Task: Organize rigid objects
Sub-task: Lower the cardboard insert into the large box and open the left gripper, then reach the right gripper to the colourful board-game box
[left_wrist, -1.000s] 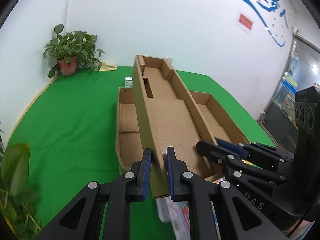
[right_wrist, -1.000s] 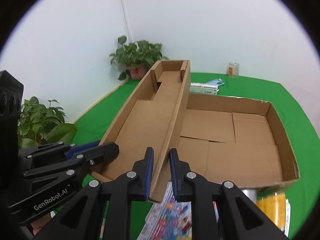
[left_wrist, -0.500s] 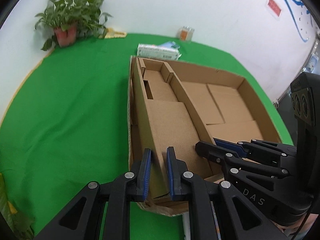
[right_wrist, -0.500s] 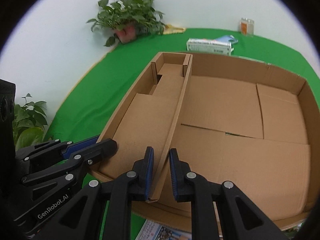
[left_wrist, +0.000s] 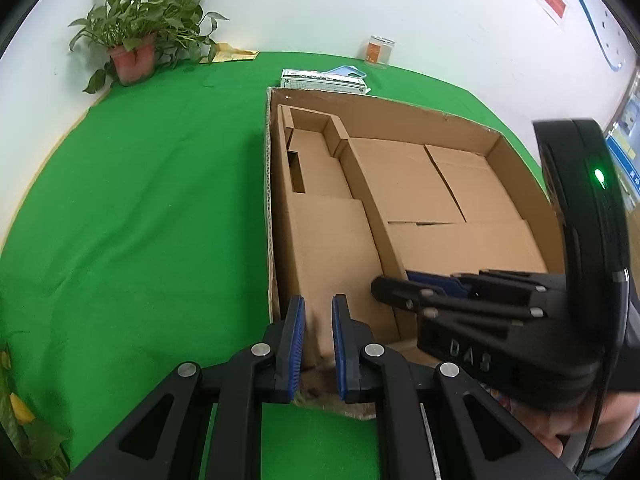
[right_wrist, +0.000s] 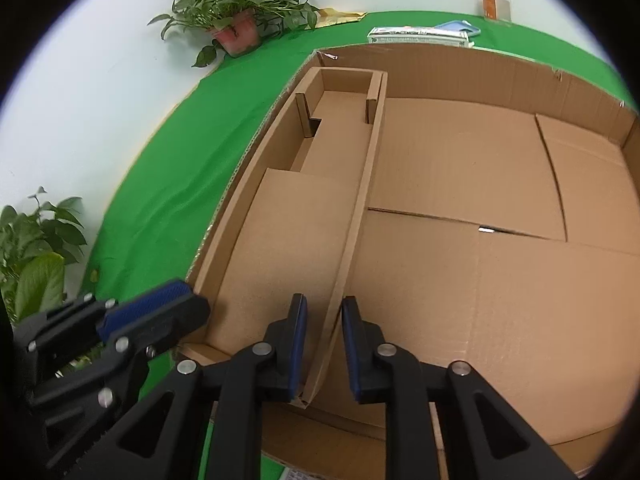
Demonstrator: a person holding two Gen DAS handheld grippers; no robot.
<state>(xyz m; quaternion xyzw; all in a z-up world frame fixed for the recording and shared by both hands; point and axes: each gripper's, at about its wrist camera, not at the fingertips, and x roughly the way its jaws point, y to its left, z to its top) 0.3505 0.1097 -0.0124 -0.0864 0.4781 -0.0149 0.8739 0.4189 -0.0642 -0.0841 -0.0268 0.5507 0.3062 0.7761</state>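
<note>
A narrow cardboard insert tray [left_wrist: 328,240] [right_wrist: 296,232] lies inside the left side of a large open cardboard box [left_wrist: 452,128] [right_wrist: 500,68]. My left gripper [left_wrist: 318,332] straddles the insert's left wall at its near end, pads slightly apart around the cardboard. My right gripper [right_wrist: 324,340] straddles the insert's right wall, with a visible gap between pads and wall. The right gripper also shows in the left wrist view [left_wrist: 412,288], and the left gripper in the right wrist view [right_wrist: 160,312].
Green cloth [left_wrist: 140,200] covers the table. A white carton [left_wrist: 324,80] [right_wrist: 416,36], a blue item and a small jar [left_wrist: 378,52] lie behind the box. A potted plant [left_wrist: 132,52] stands at the back left. Printed items lie just before the box's near edge.
The insert tray came down from a raised tilt and now lies flat inside the box. Both grippers followed it down, and their pads have eased apart a little.
</note>
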